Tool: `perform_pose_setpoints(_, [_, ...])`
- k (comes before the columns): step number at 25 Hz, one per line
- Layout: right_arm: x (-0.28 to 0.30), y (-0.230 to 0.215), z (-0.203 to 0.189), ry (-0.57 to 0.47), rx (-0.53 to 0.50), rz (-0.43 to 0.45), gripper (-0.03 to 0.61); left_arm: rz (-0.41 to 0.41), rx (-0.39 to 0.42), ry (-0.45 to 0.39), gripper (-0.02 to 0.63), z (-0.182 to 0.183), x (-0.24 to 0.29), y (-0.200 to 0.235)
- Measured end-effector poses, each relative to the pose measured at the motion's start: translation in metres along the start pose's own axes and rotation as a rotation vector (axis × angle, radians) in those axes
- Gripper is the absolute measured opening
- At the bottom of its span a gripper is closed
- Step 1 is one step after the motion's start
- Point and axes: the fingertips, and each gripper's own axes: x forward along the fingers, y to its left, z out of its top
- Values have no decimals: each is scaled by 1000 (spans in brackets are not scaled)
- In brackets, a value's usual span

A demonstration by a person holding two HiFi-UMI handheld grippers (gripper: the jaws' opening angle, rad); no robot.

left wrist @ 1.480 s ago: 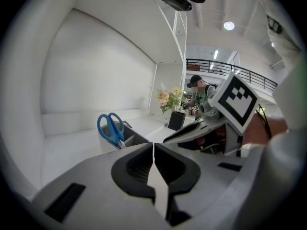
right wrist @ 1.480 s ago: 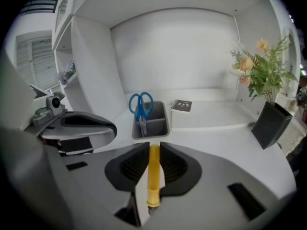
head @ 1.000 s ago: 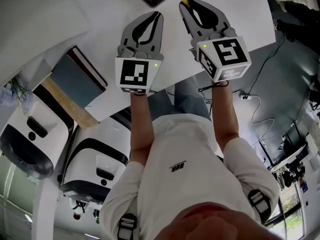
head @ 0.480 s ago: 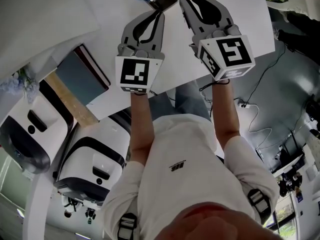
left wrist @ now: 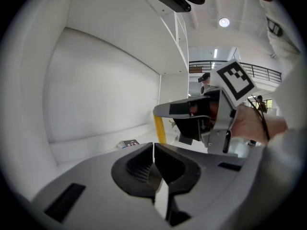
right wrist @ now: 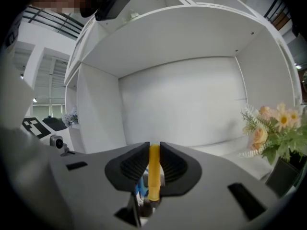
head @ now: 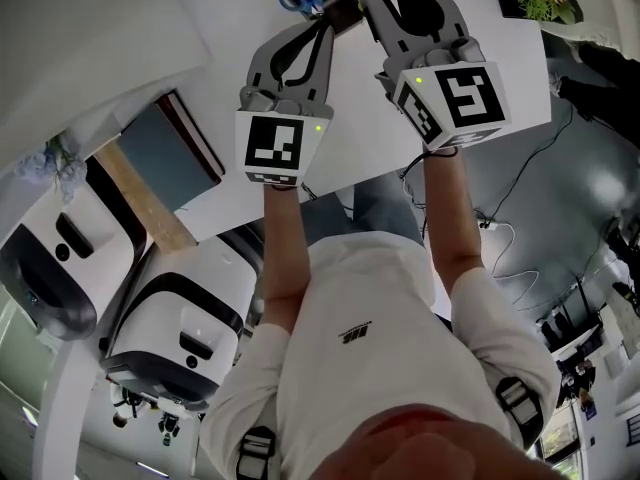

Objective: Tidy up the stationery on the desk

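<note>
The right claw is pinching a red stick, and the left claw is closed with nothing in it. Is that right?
Almost. The stick pinched in the right claw is yellow, not red; the right gripper view shows it. The left claw is indeed closed with nothing in it.

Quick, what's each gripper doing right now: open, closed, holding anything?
Left gripper: closed, nothing between its jaws.
Right gripper: closed on a yellow pen.
</note>
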Motion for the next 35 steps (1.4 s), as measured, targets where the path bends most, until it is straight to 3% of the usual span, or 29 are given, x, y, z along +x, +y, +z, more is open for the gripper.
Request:
perform_pose_setpoints(10, [22,-3,-31,4,-27,19,52,10,-6,4,0,-3,9,1])
perform_pose_setpoints(15, [34,-7,-61,75,-32,16,55,10,-12,9,0,-7,10,-2])
perform_pose_setpoints(17, [34,-8,-65,87,-36,12,84,7,-13,12,0,-9,11,-4])
perform_pose_setpoints(24, [14,-18,-65,79,-35,-18,97,-25,-16,19,0,-13,17,-19])
perform_pose_setpoints(35, [-37,-49,-99,125,45,-129,92,-116,13,36,0,-25,41,-56])
